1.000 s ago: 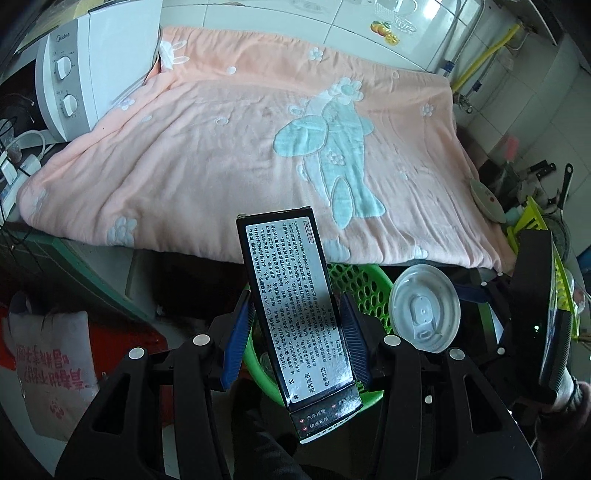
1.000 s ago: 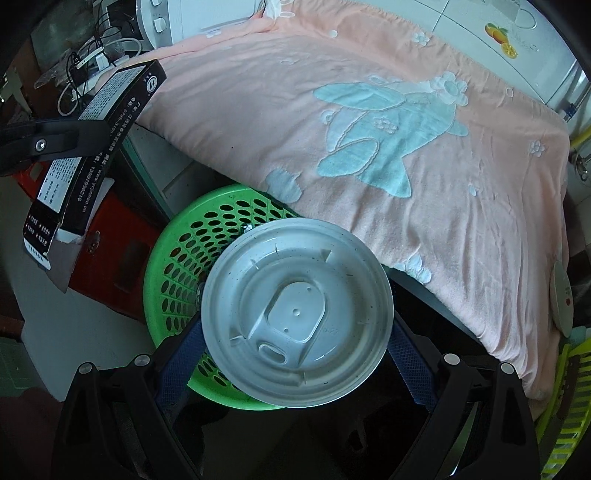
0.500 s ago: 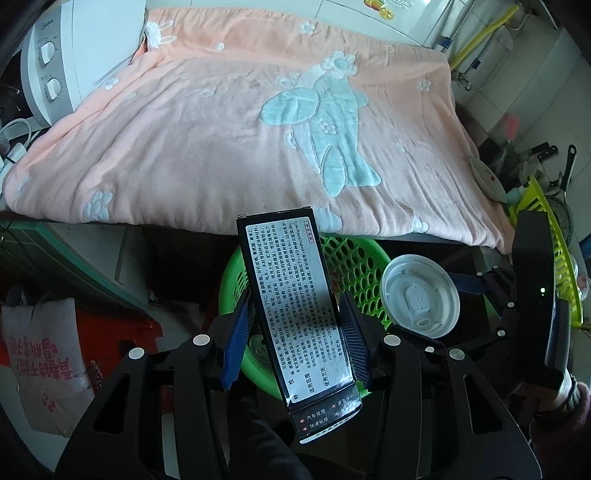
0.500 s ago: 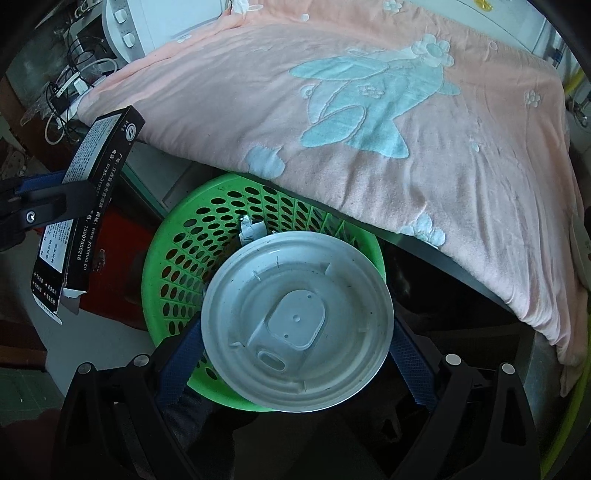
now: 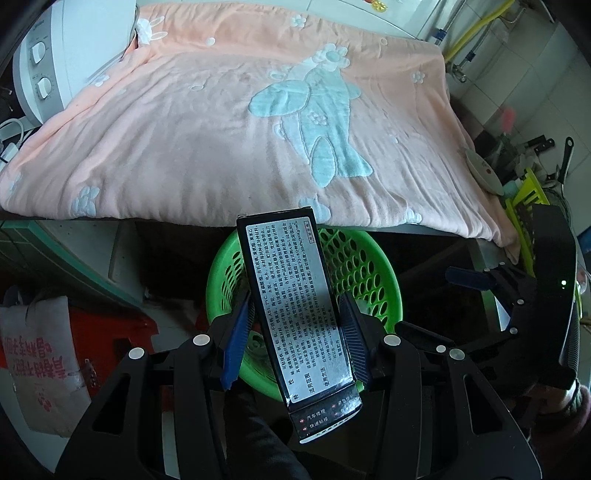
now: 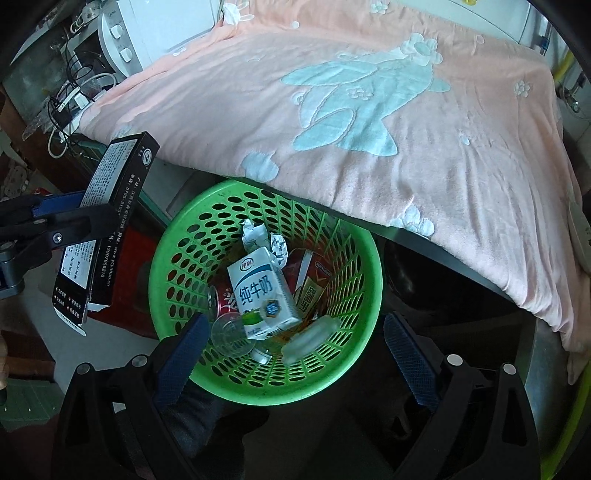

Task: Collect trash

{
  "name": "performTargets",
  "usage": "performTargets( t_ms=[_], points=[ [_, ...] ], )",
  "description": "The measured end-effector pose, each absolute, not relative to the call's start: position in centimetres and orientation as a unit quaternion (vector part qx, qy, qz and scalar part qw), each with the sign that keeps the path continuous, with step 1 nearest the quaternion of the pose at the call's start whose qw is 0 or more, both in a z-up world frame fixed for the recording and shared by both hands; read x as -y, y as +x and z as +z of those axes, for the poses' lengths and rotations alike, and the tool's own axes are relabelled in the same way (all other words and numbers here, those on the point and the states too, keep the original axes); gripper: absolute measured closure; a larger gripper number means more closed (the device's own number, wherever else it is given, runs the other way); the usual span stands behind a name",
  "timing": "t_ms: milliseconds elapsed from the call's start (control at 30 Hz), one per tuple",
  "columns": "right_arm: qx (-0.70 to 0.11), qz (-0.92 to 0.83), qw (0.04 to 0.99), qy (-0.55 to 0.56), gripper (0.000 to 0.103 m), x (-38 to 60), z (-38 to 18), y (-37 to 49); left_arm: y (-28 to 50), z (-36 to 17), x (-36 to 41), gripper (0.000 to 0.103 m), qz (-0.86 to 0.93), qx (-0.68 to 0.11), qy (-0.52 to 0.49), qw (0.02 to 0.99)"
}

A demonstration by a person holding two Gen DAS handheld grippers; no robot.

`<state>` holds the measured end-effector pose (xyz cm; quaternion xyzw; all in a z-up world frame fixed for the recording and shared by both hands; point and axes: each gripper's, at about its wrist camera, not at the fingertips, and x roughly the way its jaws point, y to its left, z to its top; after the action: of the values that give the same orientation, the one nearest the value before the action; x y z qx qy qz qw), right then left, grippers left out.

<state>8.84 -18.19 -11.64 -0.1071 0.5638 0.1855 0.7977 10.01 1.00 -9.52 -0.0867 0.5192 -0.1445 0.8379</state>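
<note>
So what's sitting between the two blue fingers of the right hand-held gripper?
Nothing held: in the right wrist view, the open right hand-held gripper frames only the green basket below.

- Pink blanket (image 5: 229, 122) with pale blue rabbit motif drapes the table.
- White appliance (image 5: 48, 70) with two knobs at its left end.
- White tiled wall (image 5: 554, 66) behind; yellow pipe (image 5: 476, 27).
- Daylight, cool.
</note>
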Motion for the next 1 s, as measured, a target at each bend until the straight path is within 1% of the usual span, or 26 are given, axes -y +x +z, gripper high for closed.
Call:
performTargets(
  t_ms=[400,867,900,1000],
  points=[
    [-0.543,0.166,0.816,-0.109,0.011,19.4,-9.9,7.2,9.8,-9.5,-0.2,0.055,-0.148,-0.519,-0.075,0.839],
    [-0.539,0.153,0.825,-0.07,0.011,20.8,-9.6,6.0,10.0,-9.8,1.0,0.053,-0.154,-0.522,-0.062,0.837],
    [-0.539,0.152,0.826,-0.067,0.011,20.9,-9.6,6.0,10.0,-9.8,1.1,0.052,-0.154,-0.521,-0.059,0.837],
    [-0.537,0.151,0.828,-0.061,0.011,21.1,-9.4,5.9,9.9,-9.7,1.2,0.041,-0.153,-0.521,-0.057,0.838]
  ],
)
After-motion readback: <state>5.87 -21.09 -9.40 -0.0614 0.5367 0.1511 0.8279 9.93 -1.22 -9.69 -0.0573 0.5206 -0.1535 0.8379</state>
